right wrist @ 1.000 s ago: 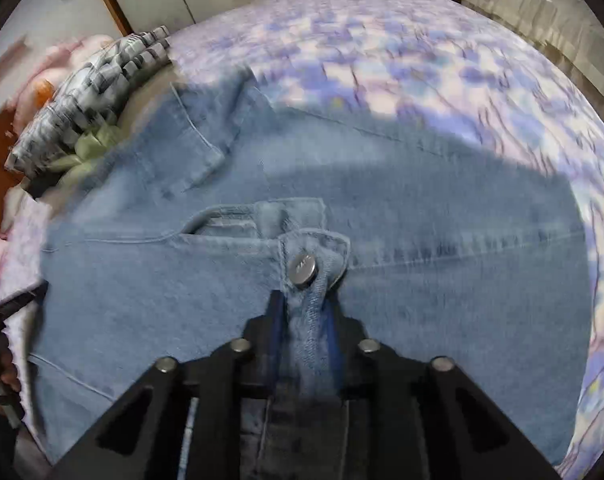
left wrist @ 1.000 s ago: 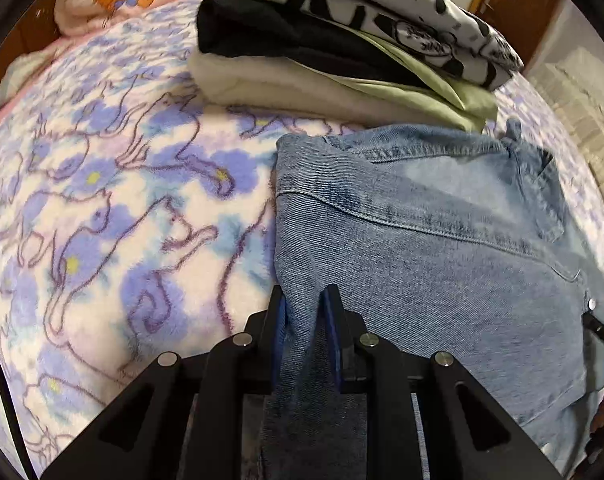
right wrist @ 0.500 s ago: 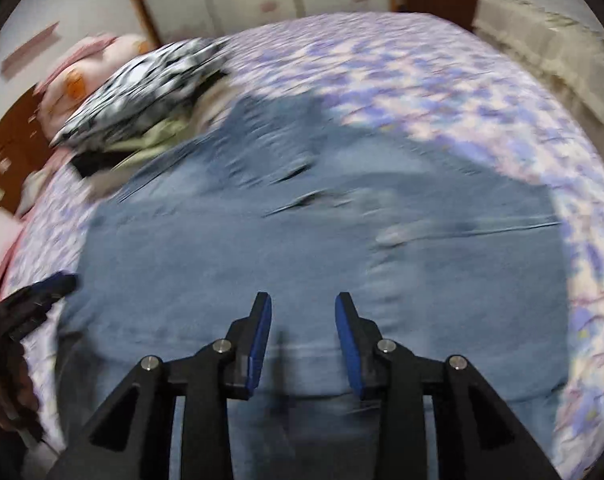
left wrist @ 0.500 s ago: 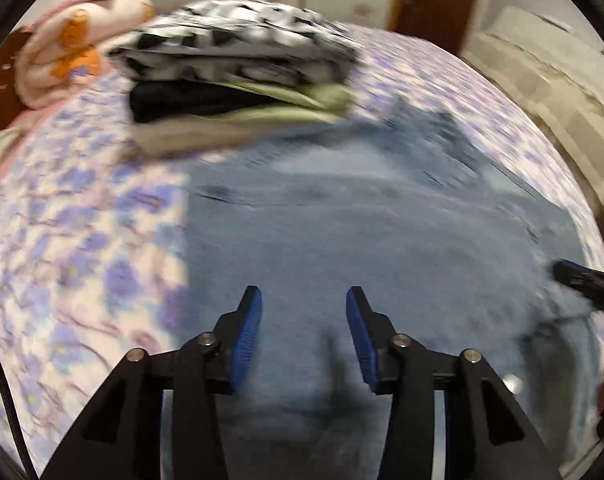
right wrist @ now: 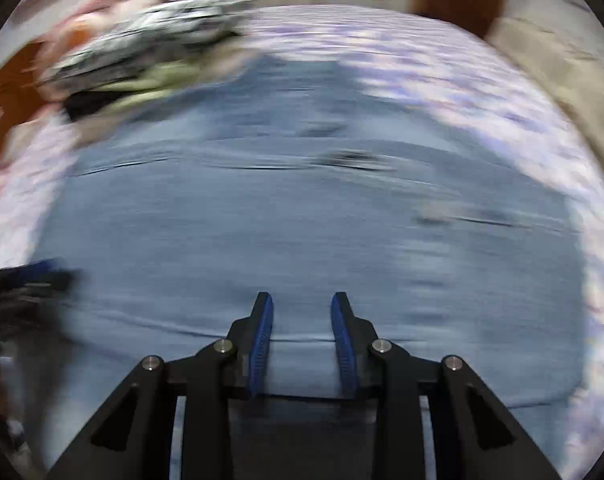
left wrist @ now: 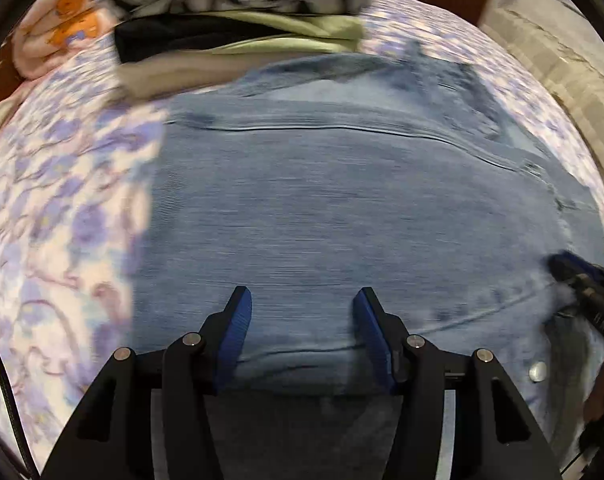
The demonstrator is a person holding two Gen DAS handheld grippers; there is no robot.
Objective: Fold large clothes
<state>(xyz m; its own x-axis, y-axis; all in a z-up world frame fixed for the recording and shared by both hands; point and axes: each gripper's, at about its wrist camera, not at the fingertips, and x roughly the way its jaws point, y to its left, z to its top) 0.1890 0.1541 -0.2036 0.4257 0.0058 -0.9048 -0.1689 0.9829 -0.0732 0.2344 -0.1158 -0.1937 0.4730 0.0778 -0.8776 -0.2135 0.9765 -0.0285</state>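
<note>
A blue denim garment (left wrist: 341, 208) lies folded flat on the bed and fills the middle of both views (right wrist: 302, 220). My left gripper (left wrist: 302, 308) hovers over its near edge with its jaws opening and nothing between the blue pads. My right gripper (right wrist: 302, 312) hangs over the same near edge further right, jaws closing a little, also with only air between the pads. The right gripper's tip shows at the right edge of the left wrist view (left wrist: 581, 284). The left gripper's tip shows at the left edge of the right wrist view (right wrist: 30, 280). Both views are motion-blurred.
A stack of folded clothes (left wrist: 238, 24), black-and-white on top, then green, black and cream, sits just behind the denim. The bed has a purple floral sheet (left wrist: 62, 200). A pink blanket (left wrist: 54, 40) lies far left; a beige cushion (left wrist: 561, 60) runs along the right.
Both grippers were shut on the denim's edge a second ago; they have let it go, opened, and pulled back toward the near side. The denim now lies flat.
</note>
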